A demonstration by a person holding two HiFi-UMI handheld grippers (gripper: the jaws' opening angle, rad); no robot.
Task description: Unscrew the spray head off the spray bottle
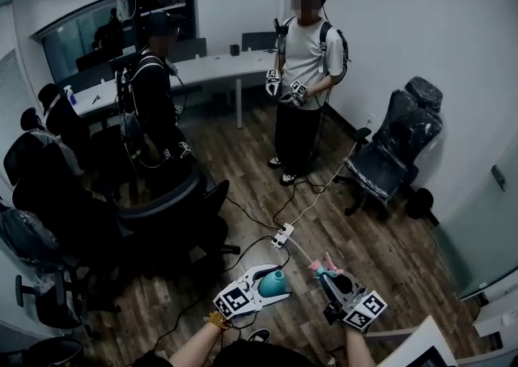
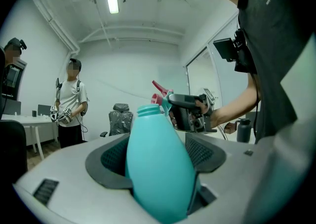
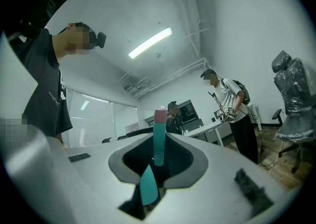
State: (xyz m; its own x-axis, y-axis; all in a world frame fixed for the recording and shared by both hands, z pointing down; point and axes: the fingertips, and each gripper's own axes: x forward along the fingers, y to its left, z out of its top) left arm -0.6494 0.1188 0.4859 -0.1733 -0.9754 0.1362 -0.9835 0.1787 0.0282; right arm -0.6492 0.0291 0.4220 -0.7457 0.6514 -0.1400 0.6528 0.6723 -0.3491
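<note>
The teal spray bottle (image 1: pixel 273 283) is clamped in my left gripper (image 1: pixel 261 288), low in the head view. In the left gripper view the bottle (image 2: pixel 158 163) fills the gap between the jaws, and its threaded neck (image 2: pixel 148 111) stands bare. The spray head (image 1: pixel 325 266), teal with a pink nozzle, is off the bottle and held in my right gripper (image 1: pixel 332 276), just right of the bottle. In the right gripper view the spray head (image 3: pixel 158 136) stands upright between the jaws, with its teal trigger (image 3: pixel 147 186) below.
Two people (image 1: pixel 301 74) (image 1: pixel 154 90) stand further in the room, each with grippers. Black office chairs (image 1: pixel 162 219) crowd the left, and a wrapped chair (image 1: pixel 396 147) is at the right. A power strip (image 1: pixel 282 235) with cables lies on the wood floor. A white table (image 1: pixel 218 66) runs along the back.
</note>
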